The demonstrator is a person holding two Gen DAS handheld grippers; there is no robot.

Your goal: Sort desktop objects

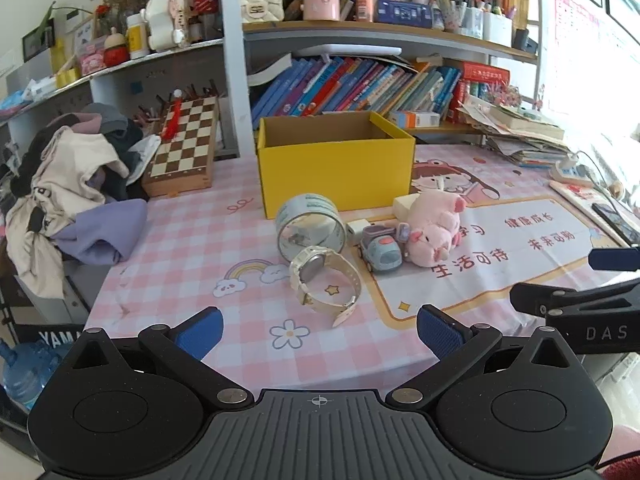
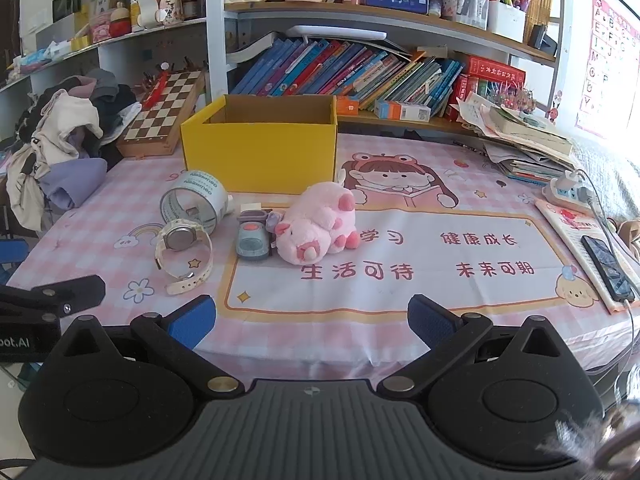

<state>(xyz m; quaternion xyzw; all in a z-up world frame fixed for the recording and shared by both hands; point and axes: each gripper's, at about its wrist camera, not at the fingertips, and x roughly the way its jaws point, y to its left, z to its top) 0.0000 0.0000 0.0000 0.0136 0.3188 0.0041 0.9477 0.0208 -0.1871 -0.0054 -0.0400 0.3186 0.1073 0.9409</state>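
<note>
Left gripper (image 1: 319, 332): jaws spread wide, nothing between them, hanging over the near edge of the pink checked tablecloth (image 1: 224, 240), short of the clutter. Right gripper (image 2: 311, 320): likewise wide open and empty, alongside the left.

Landmark: yellow box (image 1: 336, 172), open-topped, upright at the back of the cloth.

- Just in front of the box: roll of tape (image 1: 310, 226) on its side.
- In front of the tape, touching or almost touching it: white wristwatch (image 1: 326, 286).
- Before the box's right corner: pink plush pig (image 1: 434, 232), with a small toy car (image 1: 380, 248) against its left side.
- Left of the box: chessboard (image 1: 182, 148) and a heap of clothes (image 1: 72, 192).
</note>
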